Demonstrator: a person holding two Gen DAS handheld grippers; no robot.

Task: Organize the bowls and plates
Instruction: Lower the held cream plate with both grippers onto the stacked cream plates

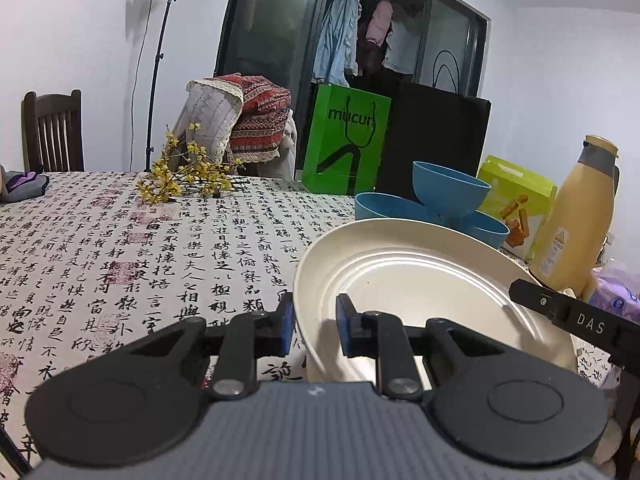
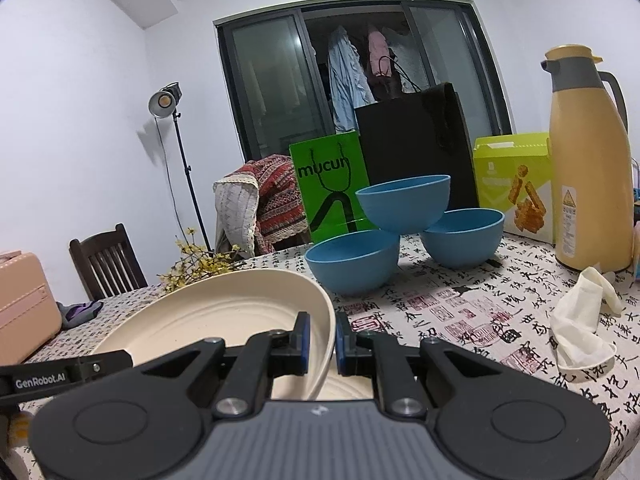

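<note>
Right wrist view: green bag (image 2: 329, 184) reads "mucun"; left gripper (image 2: 60, 372) marked "GenRobot.AI". Right gripper (image 2: 322, 340) pinches the cream plate (image 2: 224, 312) rim. Left gripper's jaws straddle the rim, contact unclear.

This is a home dining room. The counter (image 2: 460, 308) wears a calligraphy-print cloth, with wooden dining chairs (image 1: 52, 132) drawn up to it and a patterned throw (image 2: 276, 196) draped over one. Laundry (image 2: 346, 80) hangs behind dark sliding glass doors. A yellow thermos jug (image 2: 586, 160), a snack box (image 2: 514, 184), shopping bags (image 1: 346, 140) and a sprig of yellow flowers (image 1: 188, 176) sit about, while a studio lamp (image 2: 164, 102) stands on a tripod.
</note>
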